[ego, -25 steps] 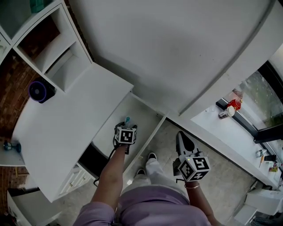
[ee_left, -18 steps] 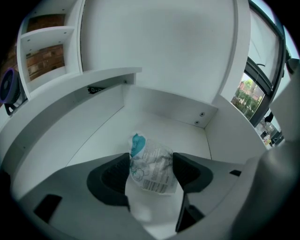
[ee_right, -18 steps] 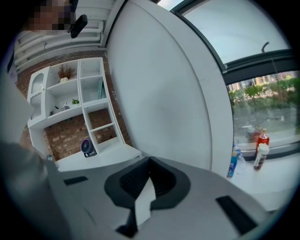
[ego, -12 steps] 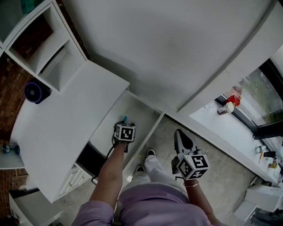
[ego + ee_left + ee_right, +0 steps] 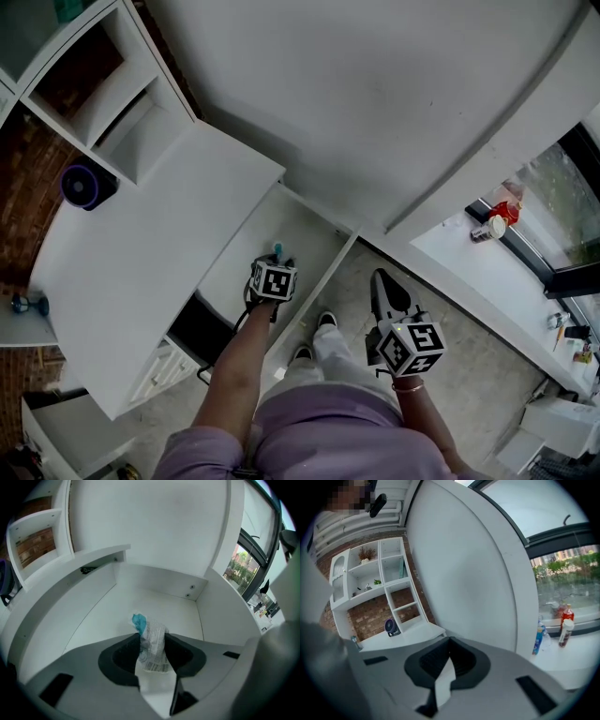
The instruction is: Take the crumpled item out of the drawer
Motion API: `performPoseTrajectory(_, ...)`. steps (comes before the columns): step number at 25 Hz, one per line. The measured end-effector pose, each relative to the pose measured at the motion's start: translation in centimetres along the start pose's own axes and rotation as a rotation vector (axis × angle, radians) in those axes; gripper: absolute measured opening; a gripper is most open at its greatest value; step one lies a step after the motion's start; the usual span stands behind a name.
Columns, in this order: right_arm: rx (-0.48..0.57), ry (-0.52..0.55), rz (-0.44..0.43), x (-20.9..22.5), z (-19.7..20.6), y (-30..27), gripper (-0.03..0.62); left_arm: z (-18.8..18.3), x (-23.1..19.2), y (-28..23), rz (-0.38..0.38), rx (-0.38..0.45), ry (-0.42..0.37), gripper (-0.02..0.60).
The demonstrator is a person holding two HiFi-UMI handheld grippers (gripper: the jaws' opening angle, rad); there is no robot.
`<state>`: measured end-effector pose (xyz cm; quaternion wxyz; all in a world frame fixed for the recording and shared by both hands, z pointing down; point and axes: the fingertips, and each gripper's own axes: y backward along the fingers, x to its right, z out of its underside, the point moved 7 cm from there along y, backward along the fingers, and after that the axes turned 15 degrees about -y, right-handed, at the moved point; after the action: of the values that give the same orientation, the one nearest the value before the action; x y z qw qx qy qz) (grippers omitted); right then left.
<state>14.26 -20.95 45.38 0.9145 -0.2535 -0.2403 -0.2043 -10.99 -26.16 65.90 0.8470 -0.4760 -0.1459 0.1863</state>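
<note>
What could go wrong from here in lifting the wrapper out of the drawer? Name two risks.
1. The left gripper's fingers are closing on a thin crumpled wrapper, its teal end beyond them; it could slip out.
2. The drawer's side wall stands close; a sideways lift might knock it.

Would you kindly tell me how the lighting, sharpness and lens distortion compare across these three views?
Head view: evenly lit and sharp, though the wide lens bows the straight edges of the drawer. Left gripper view: fisheye with dark corners; the crumpled wrapper is crisp between the closing fingers of the left gripper. Right gripper view: same dark corners, bright window, dimmer shelves, mosaic patch top left.
</note>
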Motion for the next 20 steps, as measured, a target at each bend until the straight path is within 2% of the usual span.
performPoseTrajectory(9,-0.023,0.002,-0.058,-2.2,1.4,-0.4,0.003,-0.3,0.6,4.6,-0.018,0.123,0.031,0.160)
performPoseTrajectory(15,-0.014,0.012,-0.075,-3.2,1.5,0.0,0.003,-0.5,0.1,8.2,-0.062,0.194,0.037,0.158)
performPoseTrajectory(20,-0.009,0.015,-0.081,-3.8,2.0,0.4,0.003,-0.4,-0.1,11.3,-0.089,0.250,0.077,0.155)
